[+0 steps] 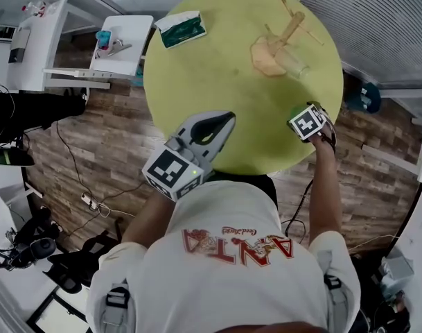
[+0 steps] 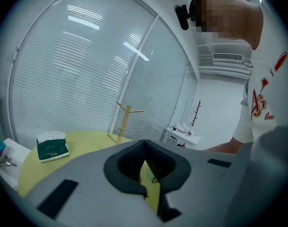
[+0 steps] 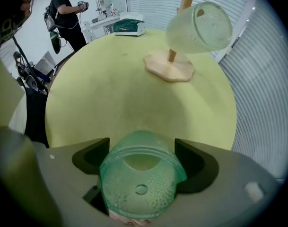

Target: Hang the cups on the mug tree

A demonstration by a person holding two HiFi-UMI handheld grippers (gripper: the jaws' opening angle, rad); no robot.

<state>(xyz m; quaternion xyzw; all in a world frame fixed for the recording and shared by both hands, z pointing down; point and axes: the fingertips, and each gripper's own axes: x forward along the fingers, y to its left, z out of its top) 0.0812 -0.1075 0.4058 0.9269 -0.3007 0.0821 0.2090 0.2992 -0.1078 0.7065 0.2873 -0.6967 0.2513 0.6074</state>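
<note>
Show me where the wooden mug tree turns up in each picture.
Head view: mug tree, upper right on the table.
Left gripper view: mug tree, small, left of centre.
Right gripper view: mug tree, top right of centre, pale cup on it.
Shared landmark: green pack on the table.

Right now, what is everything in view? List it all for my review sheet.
table: one, yellow-green, round, centre
mug tree: one, wooden, far side of the table
hung cup: one, pale clear, on the mug tree
green cup: one, translucent green, between the right tongs
tissue pack: one, green and white, table's far left edge
side table: one, white, beyond the table
blinds: white, behind the table
bystander: one, dark clothes, background
left tongs: grey, shut, empty
right tongs: grey, open, either side of the green cup
</note>
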